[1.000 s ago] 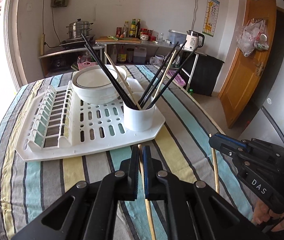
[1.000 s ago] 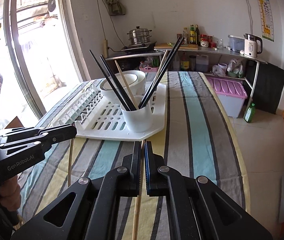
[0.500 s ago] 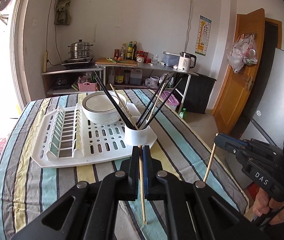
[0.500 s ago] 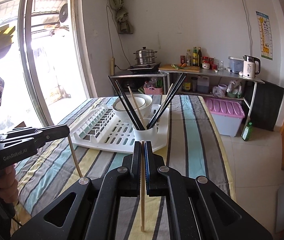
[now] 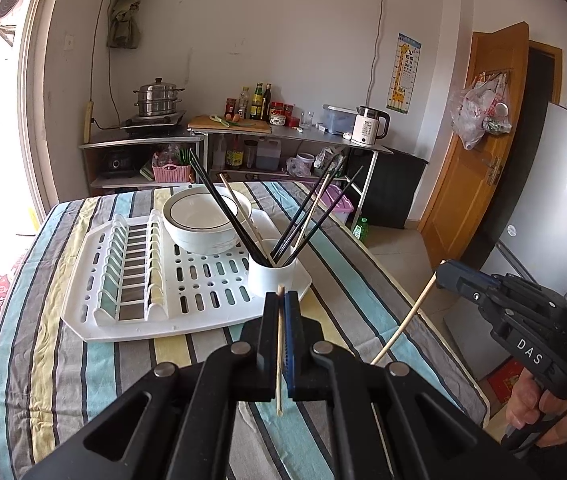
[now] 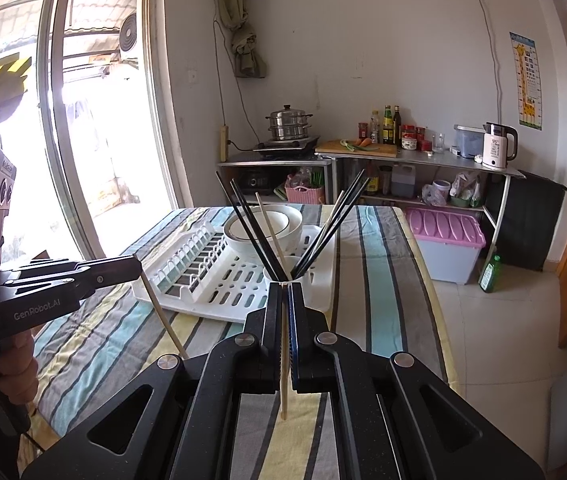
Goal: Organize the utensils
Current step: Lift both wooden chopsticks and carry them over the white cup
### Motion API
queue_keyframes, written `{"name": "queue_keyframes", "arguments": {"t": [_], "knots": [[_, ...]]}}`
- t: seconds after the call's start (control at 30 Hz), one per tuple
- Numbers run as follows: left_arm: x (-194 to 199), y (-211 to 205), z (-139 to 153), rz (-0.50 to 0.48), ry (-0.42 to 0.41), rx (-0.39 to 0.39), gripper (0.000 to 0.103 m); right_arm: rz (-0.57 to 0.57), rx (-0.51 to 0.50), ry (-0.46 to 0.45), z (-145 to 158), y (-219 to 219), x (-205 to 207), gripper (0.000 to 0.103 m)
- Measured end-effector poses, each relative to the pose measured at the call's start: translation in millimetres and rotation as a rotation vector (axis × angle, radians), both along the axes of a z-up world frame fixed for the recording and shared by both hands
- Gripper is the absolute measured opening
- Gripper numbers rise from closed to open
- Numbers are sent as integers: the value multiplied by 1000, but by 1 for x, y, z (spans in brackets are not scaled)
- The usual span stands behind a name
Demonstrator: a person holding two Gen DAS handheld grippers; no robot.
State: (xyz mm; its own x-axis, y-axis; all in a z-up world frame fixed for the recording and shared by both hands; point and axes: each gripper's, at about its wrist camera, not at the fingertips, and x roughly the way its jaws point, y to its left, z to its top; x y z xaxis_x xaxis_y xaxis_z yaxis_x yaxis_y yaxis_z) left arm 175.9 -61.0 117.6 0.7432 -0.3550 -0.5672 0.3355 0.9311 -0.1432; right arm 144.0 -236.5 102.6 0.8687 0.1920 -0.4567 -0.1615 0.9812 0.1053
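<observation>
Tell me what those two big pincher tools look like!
Both are black plastic with silver round rivets. The left gripper has one blue-lined finger. In the right wrist view its side reads GenRobot.AI. The right gripper looks the same, and in the left wrist view it carries white letters DAS.

The left gripper pinches a wooden chopstick upright. Just beyond its tips stands a white cup of chopsticks on a dish rack. Off right, the right gripper grips another wooden chopstick.
</observation>
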Motion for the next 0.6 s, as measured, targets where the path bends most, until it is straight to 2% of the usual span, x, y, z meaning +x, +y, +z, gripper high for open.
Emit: {"name": "queue_keyframes", "arguments": {"t": [0.6], "knots": [[71, -15, 67, -25, -79, -2, 3, 20, 17, -96, 55, 6, 69, 2]]}}
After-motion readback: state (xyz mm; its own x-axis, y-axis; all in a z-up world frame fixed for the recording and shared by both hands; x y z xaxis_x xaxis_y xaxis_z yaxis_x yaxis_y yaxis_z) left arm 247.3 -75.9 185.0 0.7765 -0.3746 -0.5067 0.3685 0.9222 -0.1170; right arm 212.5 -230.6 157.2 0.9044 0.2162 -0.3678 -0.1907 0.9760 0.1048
